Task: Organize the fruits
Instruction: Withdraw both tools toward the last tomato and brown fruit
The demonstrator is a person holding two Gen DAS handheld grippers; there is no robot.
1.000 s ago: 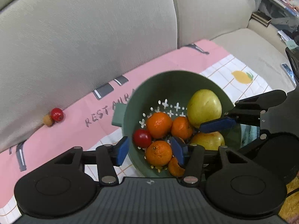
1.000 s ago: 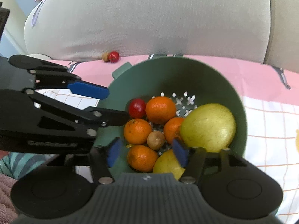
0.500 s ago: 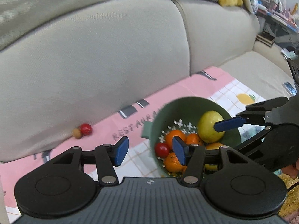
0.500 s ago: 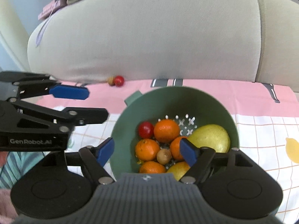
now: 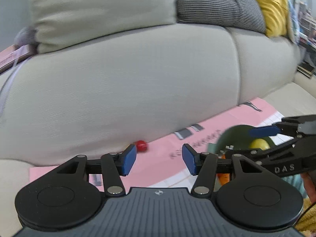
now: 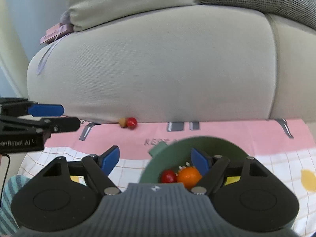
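The left gripper point(image 5: 159, 162) hangs with its blue-padded jaws parted and nothing between them, aimed toward the small glossy red round fruit point(image 5: 141, 145) that lies on the pink-bordered checked picnic cloth point(image 5: 162, 150), tight against the foot of the pale grey fabric sofa back point(image 5: 128, 90); beside it, in the right wrist view, sits a small tan-brown round fruit point(image 6: 122, 121), the two touching. They probably rolled there, which would explain why this gripper is pointed that way, ready to collect them. The right gripper point(image 6: 155, 161) is empty too, its jaws opening above the near rim of the dark green perforated plastic colander bowl point(image 6: 217, 144), where a round orange mandarin point(image 6: 189, 175) and another small red fruit point(image 6: 168, 176) lie together with a yellow-green pear-like fruit point(image 5: 259, 143).
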